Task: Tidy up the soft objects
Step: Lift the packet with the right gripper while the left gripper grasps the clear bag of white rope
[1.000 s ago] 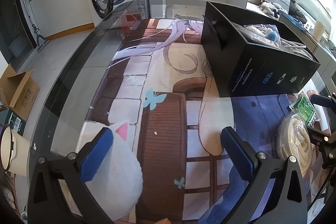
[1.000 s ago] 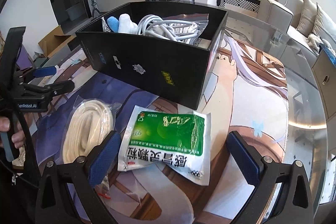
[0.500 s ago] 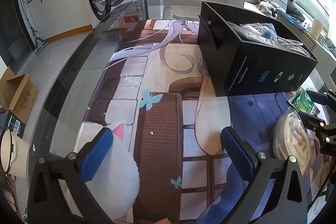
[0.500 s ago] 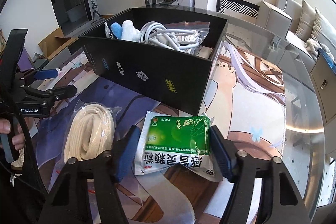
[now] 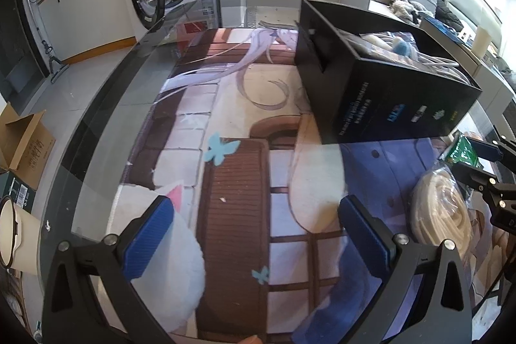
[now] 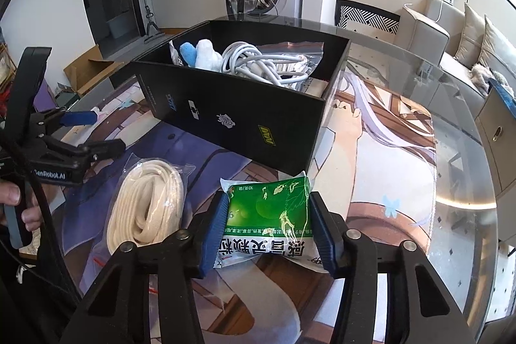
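- Left wrist view: the left gripper [image 5: 254,228] hung above the printed mat [image 5: 238,170] with its blue pads spread wide and nothing between them, so it was released and idle. It sat well apart from the loose items, likely to leave the other hand room to work.
- The black box [image 5: 390,108] stood at the far right of the mat, its open top showing white cords and a bit of blue plush. Near its front corner lay the bagged coil of cream rope [image 5: 441,211], and beyond that a sliver of the green packet [image 5: 462,150] showed, with the right gripper [image 5: 483,163] partly in view beside it.
- Right wrist view: the right gripper [image 6: 267,231] was clenched on the green packet [image 6: 271,211], one pad pressed into each side so the soft pouch bulged between them. The packet lay just in front of the black box [image 6: 245,115]; whether it still touched the mat could not be told.
- The bagged rope [image 6: 145,208] lay just left of the packet, ungrasped and still to be put away.
- The box already held a bundle of white cable [image 6: 258,66] and a blue-and-white plush toy [image 6: 198,54], so the packet probably belonged there next.
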Available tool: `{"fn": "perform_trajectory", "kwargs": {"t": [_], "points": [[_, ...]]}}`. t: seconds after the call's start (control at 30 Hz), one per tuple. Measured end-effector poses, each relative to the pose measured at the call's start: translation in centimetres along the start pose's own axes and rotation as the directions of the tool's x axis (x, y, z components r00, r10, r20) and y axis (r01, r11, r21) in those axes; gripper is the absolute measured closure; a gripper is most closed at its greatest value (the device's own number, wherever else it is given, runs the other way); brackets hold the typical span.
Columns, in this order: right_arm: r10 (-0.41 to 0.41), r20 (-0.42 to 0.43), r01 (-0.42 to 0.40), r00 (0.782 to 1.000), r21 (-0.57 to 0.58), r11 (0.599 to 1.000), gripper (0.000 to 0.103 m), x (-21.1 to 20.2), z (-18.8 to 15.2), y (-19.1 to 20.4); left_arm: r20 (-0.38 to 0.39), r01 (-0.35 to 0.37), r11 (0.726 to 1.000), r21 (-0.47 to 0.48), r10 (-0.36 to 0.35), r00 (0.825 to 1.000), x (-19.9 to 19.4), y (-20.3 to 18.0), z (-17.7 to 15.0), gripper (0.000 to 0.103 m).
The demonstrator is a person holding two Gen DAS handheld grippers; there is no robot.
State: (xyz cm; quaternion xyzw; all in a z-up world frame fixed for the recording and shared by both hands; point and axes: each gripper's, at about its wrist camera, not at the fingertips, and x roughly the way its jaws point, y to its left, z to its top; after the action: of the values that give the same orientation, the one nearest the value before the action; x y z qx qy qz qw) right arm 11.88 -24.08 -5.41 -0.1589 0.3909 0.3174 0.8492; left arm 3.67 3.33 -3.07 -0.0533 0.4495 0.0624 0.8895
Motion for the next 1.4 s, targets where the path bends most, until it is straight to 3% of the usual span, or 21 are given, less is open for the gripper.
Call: {"fn": "perform_trajectory", "kwargs": {"t": [0.83, 1.17, 1.4], "points": [[-0.027, 0.073, 0.024, 0.997, 0.044, 0.999, 0.052, -4.3, -2.0, -1.2, 0.002, 0.192, 0.973, 0.126, -0.194, 0.981, -3.1, -8.1, 0.0, 0.000], [-0.067, 0.080, 0.060, 0.995, 0.088, 0.994, 0.052, -5.7, -3.2, -3.1, -0.033, 0.224, 0.954, 0.197, -0.222, 0.974, -2.5, -12.2, 0.3, 0.000], [-0.072, 0.081, 0.063, 0.994, 0.101, 0.993, 0.052, -5.9, -3.4, -3.7, -0.058, 0.197, 0.949, 0.248, -0.188, 0.980, -1.5, -14.5, 0.4, 0.000]]}}
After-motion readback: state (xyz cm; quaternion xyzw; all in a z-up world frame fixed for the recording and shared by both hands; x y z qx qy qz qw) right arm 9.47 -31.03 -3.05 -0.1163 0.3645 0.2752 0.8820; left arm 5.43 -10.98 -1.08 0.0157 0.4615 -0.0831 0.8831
